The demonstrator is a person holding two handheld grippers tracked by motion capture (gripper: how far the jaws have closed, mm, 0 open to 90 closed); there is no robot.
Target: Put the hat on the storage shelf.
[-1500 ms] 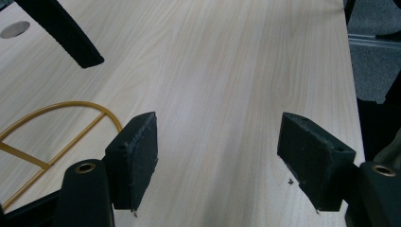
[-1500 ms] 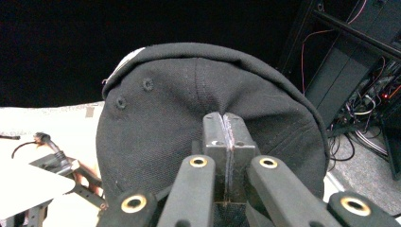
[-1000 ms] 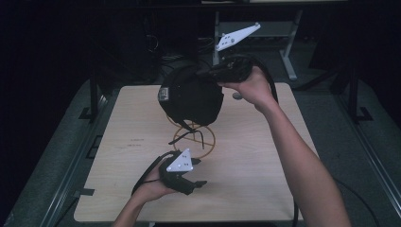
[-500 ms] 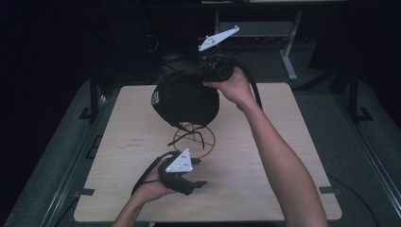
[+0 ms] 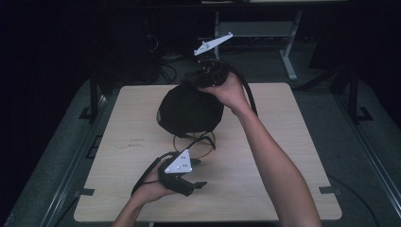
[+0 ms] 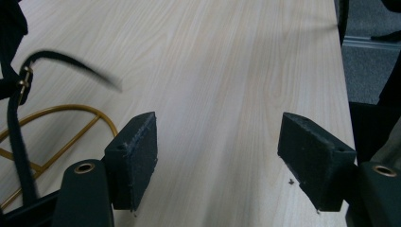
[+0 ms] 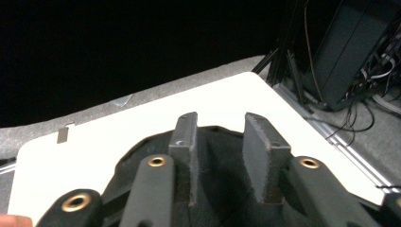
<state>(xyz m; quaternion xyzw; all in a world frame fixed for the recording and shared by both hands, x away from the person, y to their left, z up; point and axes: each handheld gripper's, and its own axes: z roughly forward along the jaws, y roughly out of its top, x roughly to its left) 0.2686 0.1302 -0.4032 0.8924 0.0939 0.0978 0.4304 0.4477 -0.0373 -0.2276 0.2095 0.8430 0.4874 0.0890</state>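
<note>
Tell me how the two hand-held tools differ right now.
The left tool lies low near the table's front edge, jaws wide apart with nothing between them. The right tool is raised at the far side over the black hat, jaws narrower; they have just been opening, nothing pinched. Both carry a grey three-cornered plate.

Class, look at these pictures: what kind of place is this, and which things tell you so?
Probably a lab or recording workspace, dim and uncluttered: a pale wooden table on grey carpet, tangled cables beside dark equipment on the floor, and a metal-legged bench behind.
</note>
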